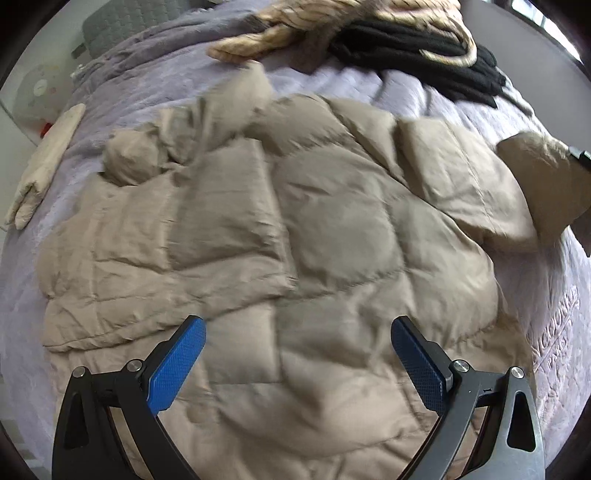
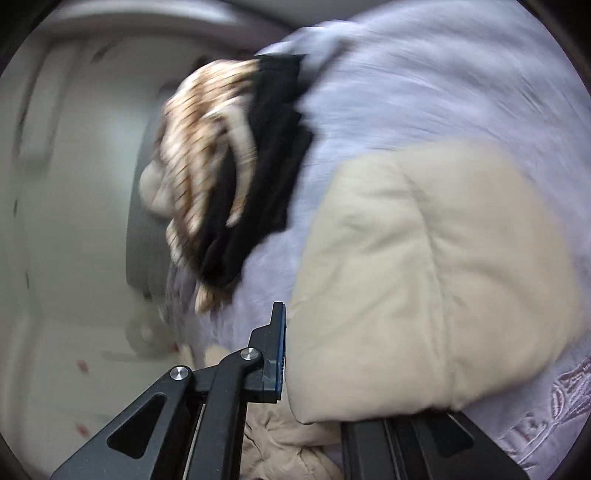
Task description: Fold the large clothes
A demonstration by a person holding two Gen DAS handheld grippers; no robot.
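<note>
A beige quilted puffer jacket (image 1: 280, 236) lies spread over a lavender bed cover (image 1: 369, 85). My left gripper (image 1: 297, 347) is open and empty, hovering just above the jacket's near part. My right gripper (image 2: 295, 354) is shut on a padded part of the beige jacket (image 2: 424, 280) and holds it lifted; only its left finger shows, the right one is hidden behind the cloth. That held part also shows at the right edge of the left wrist view (image 1: 543, 184).
A pile of striped tan and black clothes (image 1: 388, 33) lies at the far side of the bed, also in the right wrist view (image 2: 236, 166). A pale cream garment (image 1: 44, 162) lies at the bed's left edge. A white wall (image 2: 74, 203) stands beyond.
</note>
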